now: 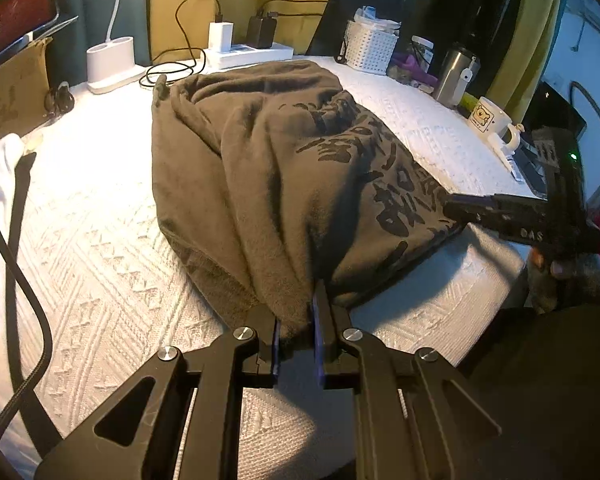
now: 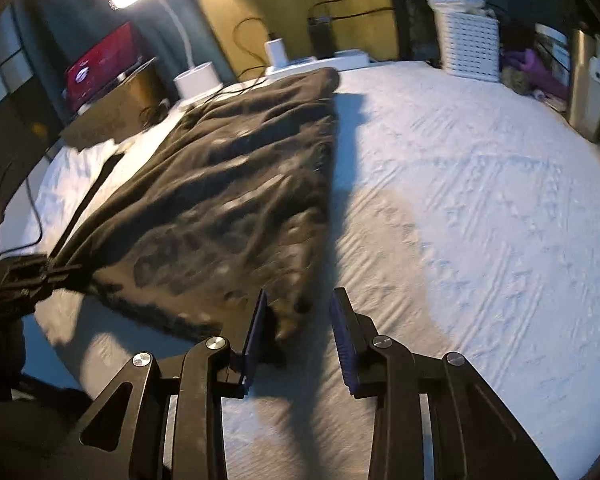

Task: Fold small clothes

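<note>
we see a brown shirt [image 1: 260, 168] lying on a white table [image 1: 100, 240]. the shirt has dark print on it and is full of wrinkles. it lies in the middle of the table and reaches back to a white power strip [image 1: 252, 54].

our left tongs [image 1: 296, 332] are almost closed. they pinch the near edge of the shirt, and the cloth is bunched up tight between the two blue pads [image 1: 319, 344]. from this pinch the folds spread out and away across the shirt.

our right tongs [image 2: 300, 336] are at the other near corner of the shirt. in their own view the two sides stand partly apart. the corner of the shirt lies between them, close against the left pad [image 2: 256, 336]. the right pad does not touch the cloth. that picture is blurry, so we cannot tell more. in the left view the right tongs [image 1: 452, 204] come in from the right side and their tip is at the shirt's edge.

a white basket [image 1: 370, 50], a metal cup [image 1: 456, 76] and a mug [image 1: 490, 118] with a bear on it stand along the far right side of the table. a lamp base [image 1: 112, 64] stands at the back left.
</note>
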Available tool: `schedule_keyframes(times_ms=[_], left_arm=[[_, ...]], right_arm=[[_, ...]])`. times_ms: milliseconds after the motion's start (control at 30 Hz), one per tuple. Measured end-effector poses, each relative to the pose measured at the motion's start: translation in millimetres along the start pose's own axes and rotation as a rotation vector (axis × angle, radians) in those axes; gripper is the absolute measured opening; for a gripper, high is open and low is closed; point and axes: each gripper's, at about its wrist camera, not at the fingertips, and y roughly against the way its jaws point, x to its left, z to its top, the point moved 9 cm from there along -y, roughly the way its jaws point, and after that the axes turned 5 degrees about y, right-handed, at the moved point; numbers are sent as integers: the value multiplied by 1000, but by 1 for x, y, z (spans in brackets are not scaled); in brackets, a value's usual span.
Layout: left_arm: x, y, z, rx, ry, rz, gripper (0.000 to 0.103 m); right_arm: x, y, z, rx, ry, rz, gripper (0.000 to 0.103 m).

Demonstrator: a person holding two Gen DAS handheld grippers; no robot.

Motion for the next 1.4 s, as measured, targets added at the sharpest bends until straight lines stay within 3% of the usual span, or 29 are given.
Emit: schedule_keyframes(times_ms=[33,233,433,567,667,833,900,967,1000,1067,1100,1133,1400], left_arm=[[0,0,0,0,0,0,11],[4,4,-2,3,3,6,11],[9,2,-9,22,21,-12,13],[15,8,-15,41,29,-11,20],[23,21,-14,47,75,-39,24],[15,39,7,-11,44,-44,26],[16,36,16,-24,38,-44,37],[19,29,27,-27,46,-28,41],[22,25,32,-33,53,-16,41],[27,19,44,-49,74,-8,41],[30,15,50,-55,86,-2,42],[32,12,54,-58,96,4,42],[38,-15,83,-37,93,43,42]], right_arm=[[4,0,-2,4,8,5,17],[20,11,-13,8,53,-5,9],[25,15,-26,26,78,-41,9],[22,19,-28,51,72,-46,9],[15,29,-26,53,57,-58,15],[-3,45,-16,51,98,-132,16],[-16,45,-8,45,88,-147,16],[-27,37,-1,48,77,-157,17],[-31,34,1,50,72,-162,22],[-37,26,7,51,67,-173,49],[-39,23,11,49,72,-177,76],[-40,20,14,43,80,-182,82],[-62,-1,40,39,48,-182,82]])
